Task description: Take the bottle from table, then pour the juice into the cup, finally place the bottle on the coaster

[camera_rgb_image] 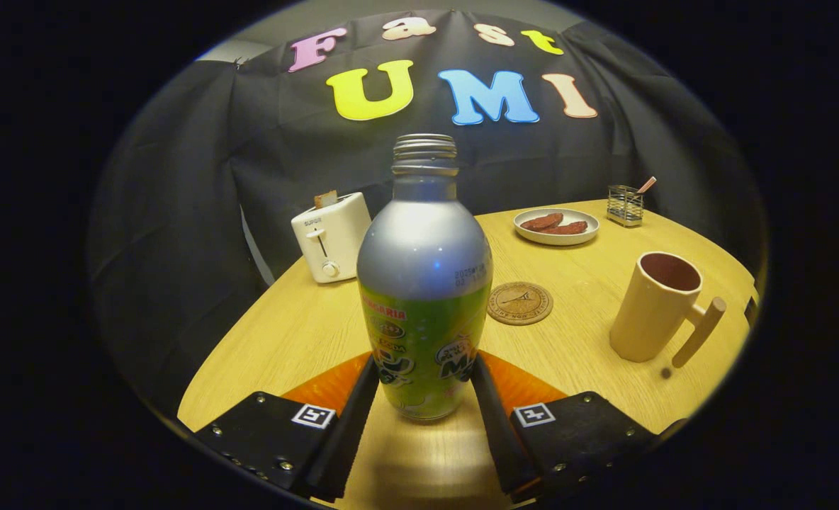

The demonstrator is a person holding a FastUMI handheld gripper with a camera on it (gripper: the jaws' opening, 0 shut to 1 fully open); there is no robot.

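Gripper (424, 386) fingers clamped on bottle (424, 283), upright, cap off, btwn them. Coaster (520, 303) just right-beyond bottle; cup (657, 306) further right. Toaster (331, 237) far left, plate (556, 227) far right on table (285, 340).

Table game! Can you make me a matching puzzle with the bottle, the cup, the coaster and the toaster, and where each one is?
Things:
1. bottle
2. cup
3. coaster
4. toaster

Places:
A. flat on the table, between the bottle and the cup
B. at the table's far edge, a slice of toast poking out of it
C. upright between the tool's two fingers
D. standing off to the right of the coaster, handle pointing away from the bottle

Pairs: 1-C, 2-D, 3-A, 4-B
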